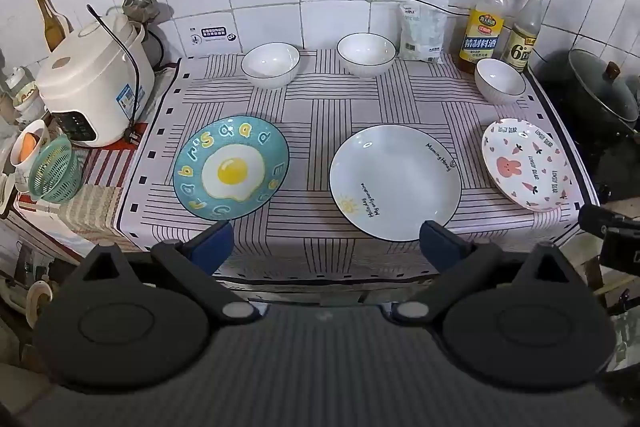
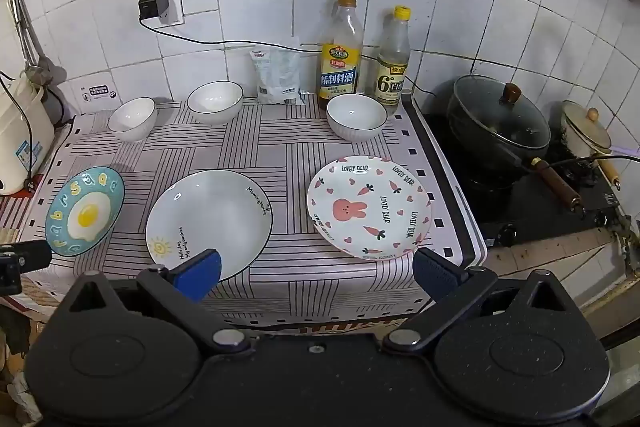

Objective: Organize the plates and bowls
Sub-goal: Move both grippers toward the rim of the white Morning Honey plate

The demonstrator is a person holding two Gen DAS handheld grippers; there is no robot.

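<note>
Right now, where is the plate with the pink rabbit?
The rabbit plate lies flat at the right front of the striped tablecloth, right of the white plate and in front of a white bowl; beyond the cloth's edge is the stove.

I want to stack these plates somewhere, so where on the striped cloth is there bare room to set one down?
Bare cloth runs between the egg plate and the left bowl, and between the white plate and the middle bowl. A narrower strip separates the white plate from the bunny plate. It is crowded at the back right, where the right bowl sits against the bottles.
</note>
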